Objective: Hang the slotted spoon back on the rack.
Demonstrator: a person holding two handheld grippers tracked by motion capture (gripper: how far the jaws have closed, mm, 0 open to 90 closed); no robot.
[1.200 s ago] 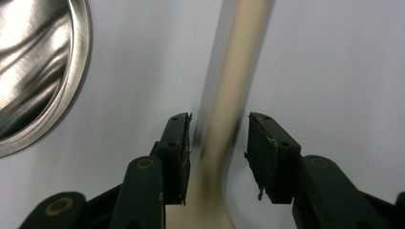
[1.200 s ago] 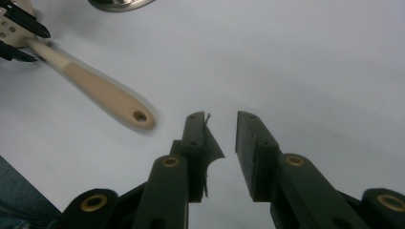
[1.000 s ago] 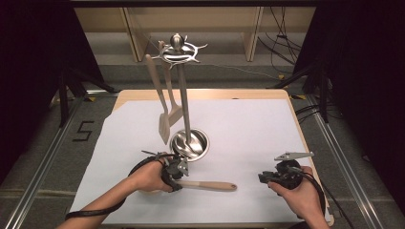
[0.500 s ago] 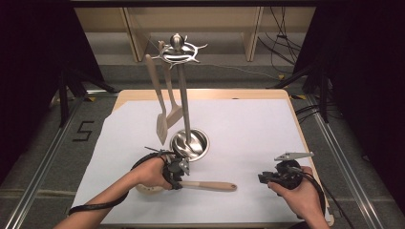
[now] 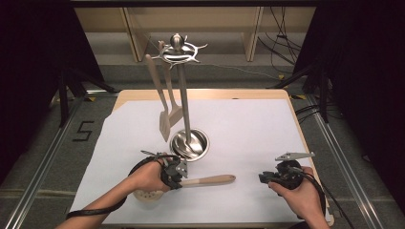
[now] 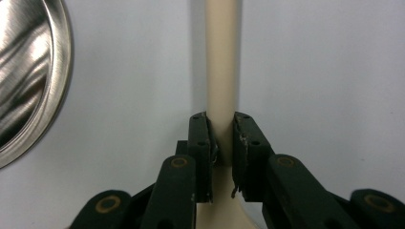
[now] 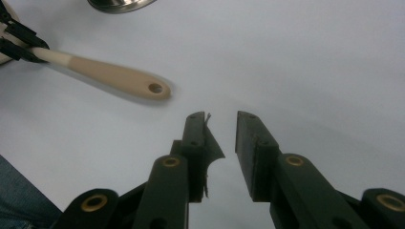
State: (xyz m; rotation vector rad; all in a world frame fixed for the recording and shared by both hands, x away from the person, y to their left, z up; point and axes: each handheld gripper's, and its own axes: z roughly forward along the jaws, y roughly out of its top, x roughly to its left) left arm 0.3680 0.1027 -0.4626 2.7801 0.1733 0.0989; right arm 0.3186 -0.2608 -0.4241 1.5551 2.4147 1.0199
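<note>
Left claw (image 6: 221, 138) just closed on spoon handle (image 6: 220, 62) (pads touching), holed end (image 7: 155, 88)

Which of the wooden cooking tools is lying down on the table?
The slotted spoon in the left gripper. The two spatulas hang from the metal stand.

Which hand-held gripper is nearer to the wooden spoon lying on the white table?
Left. The left hand-held gripper has just closed its jaws on the wooden spoon. The right hand-held gripper stands apart, beyond the handle's end, open.
</note>
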